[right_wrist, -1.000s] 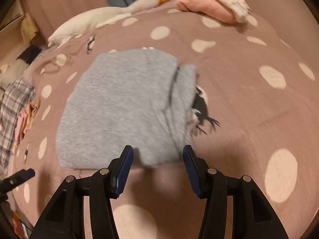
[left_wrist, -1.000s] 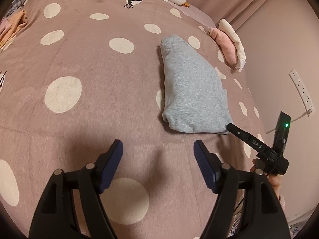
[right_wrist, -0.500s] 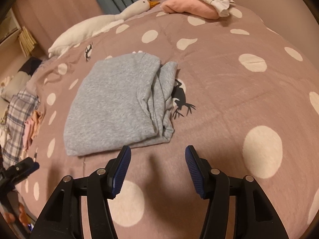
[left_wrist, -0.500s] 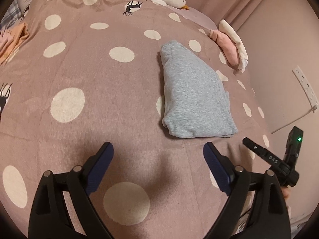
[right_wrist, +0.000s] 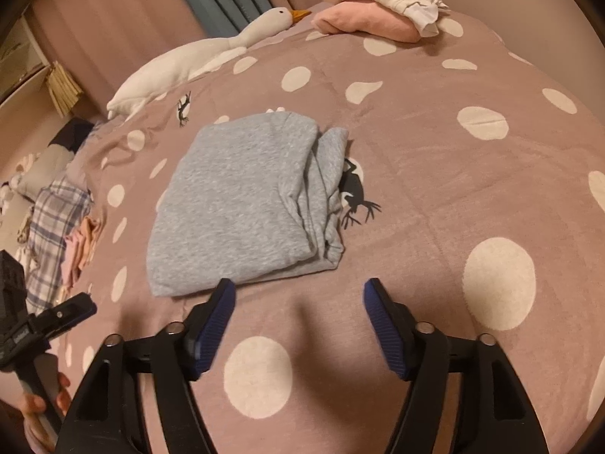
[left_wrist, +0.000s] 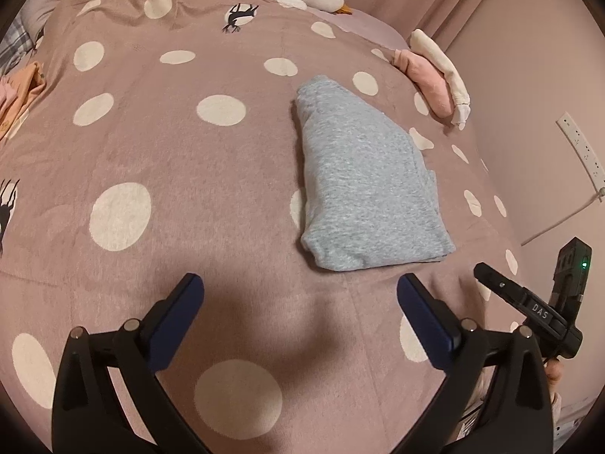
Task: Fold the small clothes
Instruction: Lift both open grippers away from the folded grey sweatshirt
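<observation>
A folded grey garment (left_wrist: pixel 363 185) lies flat on the pink polka-dot bedspread (left_wrist: pixel 170 174); it also shows in the right wrist view (right_wrist: pixel 242 204), with loose folded edges along its right side. My left gripper (left_wrist: pixel 300 299) is open and empty, hovering above the bedspread near and left of the garment. My right gripper (right_wrist: pixel 298 302) is open and empty, just short of the garment's near edge. Part of the right gripper's body shows at the right edge of the left wrist view.
A folded pink and white pile (right_wrist: pixel 378 11) sits at the far edge of the bed. A white plush goose (right_wrist: pixel 196 56) lies along the back. Unfolded plaid and peach clothes (right_wrist: pixel 60 227) lie to the left. A wall socket strip (left_wrist: pixel 580 147) is on the right wall.
Both grippers have pulled back and up from the grey garment. The jaws of both have opened wider. The garment stays folded on the bed.
</observation>
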A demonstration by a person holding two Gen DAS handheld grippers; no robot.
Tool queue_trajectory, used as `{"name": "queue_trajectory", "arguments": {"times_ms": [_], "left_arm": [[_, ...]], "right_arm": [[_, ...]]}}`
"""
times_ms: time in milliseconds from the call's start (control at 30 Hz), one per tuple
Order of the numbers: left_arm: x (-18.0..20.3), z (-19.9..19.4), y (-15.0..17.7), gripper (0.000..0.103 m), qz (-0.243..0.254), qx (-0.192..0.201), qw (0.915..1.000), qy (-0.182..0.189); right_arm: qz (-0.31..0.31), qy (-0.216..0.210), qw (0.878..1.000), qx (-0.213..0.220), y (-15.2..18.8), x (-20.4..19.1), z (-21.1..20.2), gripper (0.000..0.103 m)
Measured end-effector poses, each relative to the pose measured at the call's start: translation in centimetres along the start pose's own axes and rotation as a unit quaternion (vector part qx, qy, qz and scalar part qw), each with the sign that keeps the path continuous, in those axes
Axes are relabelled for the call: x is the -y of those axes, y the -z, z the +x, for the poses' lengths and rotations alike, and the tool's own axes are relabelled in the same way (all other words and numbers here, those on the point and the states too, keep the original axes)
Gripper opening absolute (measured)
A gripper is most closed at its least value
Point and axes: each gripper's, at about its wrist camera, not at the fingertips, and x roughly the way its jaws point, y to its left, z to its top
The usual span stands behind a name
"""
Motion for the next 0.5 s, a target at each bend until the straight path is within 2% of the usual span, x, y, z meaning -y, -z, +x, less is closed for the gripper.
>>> {"name": "queue_trajectory", "arguments": {"times_ms": [100,300,433,500], "left_arm": [[0.4,0.3,-0.2,0.102,0.006,-0.007,0.9999,0.011],[1.1,0.6,-0.5,0.102,0.017,0.000,0.9998,0.006],[1.0,1.1,-0.9,0.103,0.006,-0.002,0.9993,0.036],[1.0,1.4,-1.1,0.103,-0.003,-0.007,0.9974,0.071]], "right_arm": [[0.006,-0.008,1.000,-0.005,0.1,0.2,0.4,0.075],[0.018,-0.022,1.000,-0.001,0.3,0.5,0.4,0.076],[0.021,-0.027,0.999,0.002,0.3,0.7,0.4,0.077],[0.025,-0.032,0.999,0.004,0.2,0.9,0.4,0.079]]}}
